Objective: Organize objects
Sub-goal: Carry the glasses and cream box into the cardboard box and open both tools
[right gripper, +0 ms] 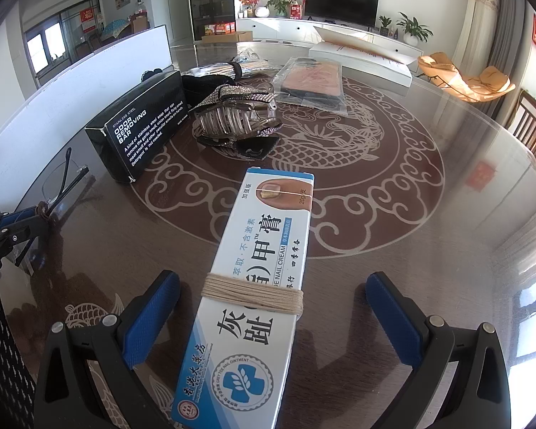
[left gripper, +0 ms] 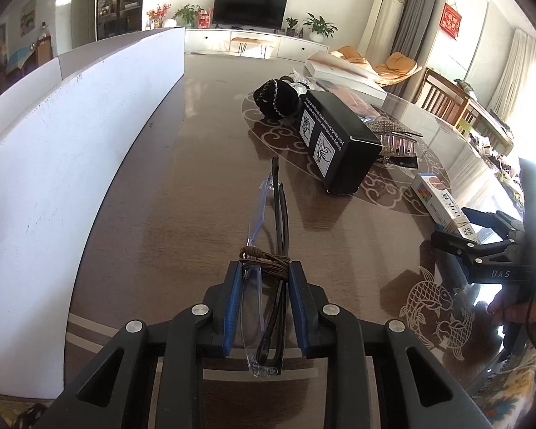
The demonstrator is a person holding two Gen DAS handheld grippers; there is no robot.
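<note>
We see left gripper (left gripper: pixel 264 279) pinching folded glasses (left gripper: pixel 268 236), long axis toward black box (left gripper: pixel 339 143) | right gripper (right gripper: pixel 271 307) spread — nail-cream box (right gripper: pixel 253 279) between, untouched — nearer us.

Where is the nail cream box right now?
In the right wrist view, the nail cream box lies on the glass-topped table between the open right tongs, in front of the hair claw clip.
</note>
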